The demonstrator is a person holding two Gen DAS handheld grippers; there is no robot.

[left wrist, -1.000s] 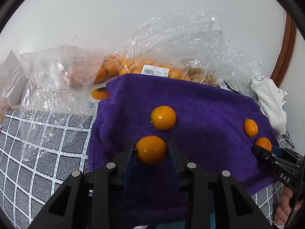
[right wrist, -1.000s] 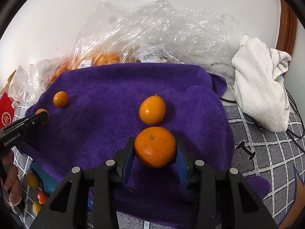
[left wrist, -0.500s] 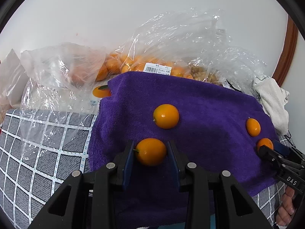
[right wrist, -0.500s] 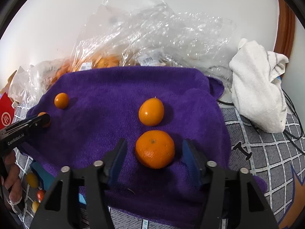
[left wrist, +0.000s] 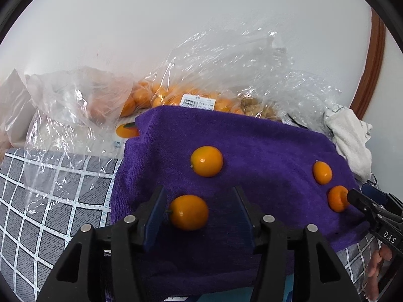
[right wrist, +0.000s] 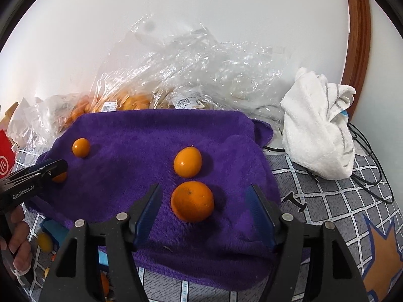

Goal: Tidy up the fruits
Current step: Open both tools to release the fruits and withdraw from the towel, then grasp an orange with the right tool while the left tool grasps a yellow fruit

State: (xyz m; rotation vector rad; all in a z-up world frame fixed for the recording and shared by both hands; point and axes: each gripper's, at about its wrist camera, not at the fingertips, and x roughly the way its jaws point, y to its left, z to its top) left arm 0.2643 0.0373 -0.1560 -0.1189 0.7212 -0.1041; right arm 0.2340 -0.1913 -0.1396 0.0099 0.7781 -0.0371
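A purple towel (left wrist: 264,146) (right wrist: 141,136) lies on the table with orange fruits on it. My left gripper (left wrist: 199,209) is open around a small smooth orange fruit (left wrist: 189,212) that rests on the towel, close to the left finger. A second like fruit (left wrist: 206,161) lies just beyond. My right gripper (right wrist: 204,207) is open around a larger mandarin (right wrist: 192,201) lying on the towel, with an oval fruit (right wrist: 187,162) behind it. The right gripper's tip shows in the left wrist view (left wrist: 365,206) beside the mandarin (left wrist: 337,198).
Clear plastic bags (left wrist: 201,80) (right wrist: 191,75) with several orange fruits lie behind the towel against the wall. A crumpled white cloth (right wrist: 320,130) and black cables (right wrist: 370,166) sit to the right. Small fruits (right wrist: 45,241) lie on the checked tablecloth (left wrist: 50,201) at lower left.
Both grippers have opened and let go of their fruits, which now rest on the towel. Both grippers have drawn back slightly.
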